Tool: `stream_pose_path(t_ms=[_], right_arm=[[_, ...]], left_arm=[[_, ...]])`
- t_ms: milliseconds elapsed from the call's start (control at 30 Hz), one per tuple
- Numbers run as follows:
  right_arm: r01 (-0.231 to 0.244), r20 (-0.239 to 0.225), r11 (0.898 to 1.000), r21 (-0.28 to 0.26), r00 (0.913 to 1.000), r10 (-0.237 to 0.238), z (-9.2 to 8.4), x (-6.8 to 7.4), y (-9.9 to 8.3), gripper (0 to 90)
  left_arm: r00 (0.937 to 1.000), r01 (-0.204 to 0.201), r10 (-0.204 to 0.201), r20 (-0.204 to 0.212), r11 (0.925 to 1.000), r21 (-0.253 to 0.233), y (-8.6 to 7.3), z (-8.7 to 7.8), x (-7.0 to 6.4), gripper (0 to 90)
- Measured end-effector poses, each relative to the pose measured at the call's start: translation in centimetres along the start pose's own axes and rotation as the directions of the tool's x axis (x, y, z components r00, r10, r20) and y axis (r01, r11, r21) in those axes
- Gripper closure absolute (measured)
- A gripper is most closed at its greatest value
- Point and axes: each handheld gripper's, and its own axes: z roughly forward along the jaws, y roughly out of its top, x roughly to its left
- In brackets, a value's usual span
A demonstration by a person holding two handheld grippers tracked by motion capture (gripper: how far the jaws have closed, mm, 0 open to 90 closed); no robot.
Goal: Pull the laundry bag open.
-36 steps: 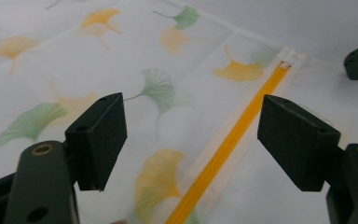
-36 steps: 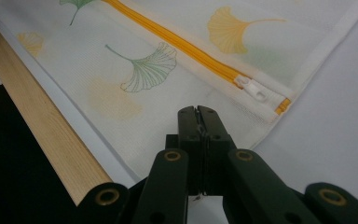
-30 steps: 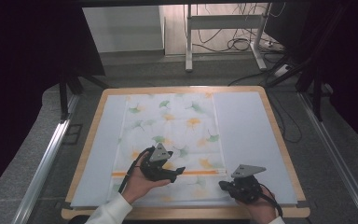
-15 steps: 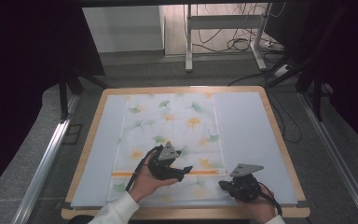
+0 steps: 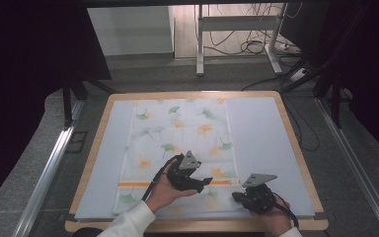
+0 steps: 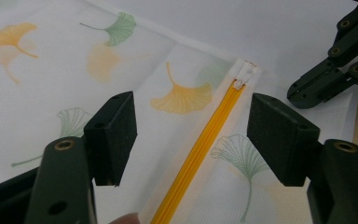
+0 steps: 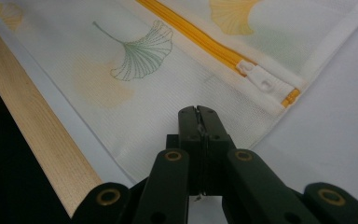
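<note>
The left gripper (image 5: pixel 206 181) has slid right along the orange zipper (image 6: pixel 200 149) since a second ago, jaws narrowing yet open astride it. The right gripper (image 5: pixel 237 196) stays pinched on the mesh bag (image 5: pixel 177 133) at its near right corner; whether fabric is caught is unclear.

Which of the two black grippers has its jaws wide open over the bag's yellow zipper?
The left gripper: its jaws straddle the yellow zipper without touching. The right gripper is shut at the white mesh bag's corner.
</note>
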Motion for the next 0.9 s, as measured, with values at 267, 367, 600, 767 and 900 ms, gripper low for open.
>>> stream_pose_path(t_ms=[267, 367, 600, 767, 900], right_arm=[[-0.013, -0.003, 1.0, 0.005, 0.9999, 0.013, 0.2, -0.2, 0.0, 88.3], [-0.01, -0.004, 1.0, 0.004, 0.9999, 0.01, 0.1, -0.2, -0.1, 88.3], [-0.012, -0.007, 1.0, 0.001, 0.9999, 0.012, 0.1, -0.3, -0.1, 88.3], [-0.014, -0.009, 1.0, -0.001, 0.9999, 0.014, 0.2, -0.3, -0.2, 88.4], [-0.014, -0.009, 1.0, -0.002, 0.9999, 0.014, 0.2, -0.3, -0.2, 88.4]], left_arm=[[0.9997, -0.016, 0.016, 0.017, 0.9997, 0.015, 0.4, 1.0, -0.5, 34.5], [0.9995, -0.022, 0.021, 0.022, 0.9995, 0.023, 0.6, 1.6, -0.8, 34.6], [0.9977, -0.052, 0.05, 0.046, 0.9982, 0.03, 1.7, 2.9, -1.8, 35.7], [0.9964, -0.068, 0.066, 0.054, 0.9968, 0.042, 2.0, 3.9, -2.3, 36.5], [0.9963, -0.07, 0.067, 0.054, 0.9965, 0.047, 2.1, 4.3, -2.3, 36.8]])
